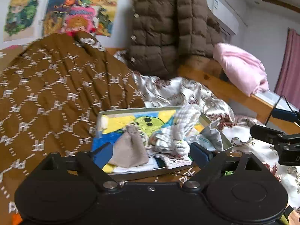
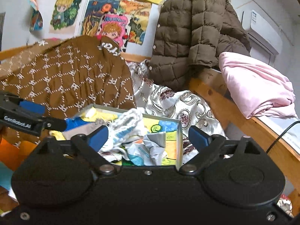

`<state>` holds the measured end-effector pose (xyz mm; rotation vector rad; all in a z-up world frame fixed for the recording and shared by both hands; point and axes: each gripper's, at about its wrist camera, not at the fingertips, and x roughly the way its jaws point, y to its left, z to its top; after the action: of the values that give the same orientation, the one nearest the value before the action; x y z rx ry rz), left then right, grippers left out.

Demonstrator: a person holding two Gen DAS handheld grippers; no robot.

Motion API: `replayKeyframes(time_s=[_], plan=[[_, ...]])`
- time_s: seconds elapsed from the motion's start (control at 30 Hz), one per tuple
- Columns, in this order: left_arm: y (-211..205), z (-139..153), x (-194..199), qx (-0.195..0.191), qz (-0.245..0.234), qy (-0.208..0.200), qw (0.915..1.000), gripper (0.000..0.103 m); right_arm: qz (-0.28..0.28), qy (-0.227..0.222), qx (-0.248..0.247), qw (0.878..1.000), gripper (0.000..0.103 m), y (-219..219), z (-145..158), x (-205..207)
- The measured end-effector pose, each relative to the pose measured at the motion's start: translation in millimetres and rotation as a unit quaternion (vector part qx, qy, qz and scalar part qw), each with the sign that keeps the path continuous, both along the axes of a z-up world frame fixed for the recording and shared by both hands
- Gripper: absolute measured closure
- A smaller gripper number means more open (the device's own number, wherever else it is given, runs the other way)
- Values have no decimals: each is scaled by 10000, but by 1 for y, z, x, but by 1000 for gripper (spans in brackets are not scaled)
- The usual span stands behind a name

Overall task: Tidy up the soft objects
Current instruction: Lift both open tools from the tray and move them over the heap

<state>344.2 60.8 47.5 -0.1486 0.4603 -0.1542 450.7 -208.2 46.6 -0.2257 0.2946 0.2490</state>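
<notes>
A shallow box (image 1: pixel 138 110) with a cartoon-print lining lies on the bed and holds several small soft pieces. Among them are a beige knit piece (image 1: pixel 129 148), a white knitted piece (image 1: pixel 185 120) and crumpled printed cloths (image 1: pixel 165 142). My left gripper (image 1: pixel 151 153) hangs open over the box's near edge, nothing between its blue pads. My right gripper (image 2: pixel 149 136) is open too, above the same box (image 2: pixel 180 140). The white knit (image 2: pixel 129 120) and printed cloths (image 2: pixel 148 148) lie below it, untouched. Each wrist view catches the other gripper at its edge.
A brown jacket with a white lattice print (image 1: pixel 56 93) is spread left of the box. A brown puffer jacket (image 1: pixel 168 28) hangs behind. A pink folded cloth (image 1: pixel 241 69) rests on the wooden bed rail (image 1: pixel 225 88). Floral satin bedding (image 1: pixel 178 91) covers the mattress.
</notes>
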Motion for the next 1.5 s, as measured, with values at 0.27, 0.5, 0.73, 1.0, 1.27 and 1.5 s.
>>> replayKeyframes(time_s=[0.27,0.5,0.73,1.0,1.27,1.5], plan=[[7,8,-65,-95,196,-86,9997,8,273,-120,349,9989,1,3,11,-57],[-5,18,-121,-12,170,-84,9998,1,443,-125,712,9964,1,-1,11,-119],[-24,23,-186,326,84,-165,9993,1,407,-26,1044,9937,1,-26,1,-178],[-43,-6,-248,615,5,-337,9975,1,213,295,1456,9887,1,-50,-37,-237],[-36,-41,-265,488,187,176,9985,1,-12,599,1294,9898,1,-59,-67,-263],[-25,-61,-272,448,514,560,9961,1,30,1042,1205,9872,1,-52,-91,-267]])
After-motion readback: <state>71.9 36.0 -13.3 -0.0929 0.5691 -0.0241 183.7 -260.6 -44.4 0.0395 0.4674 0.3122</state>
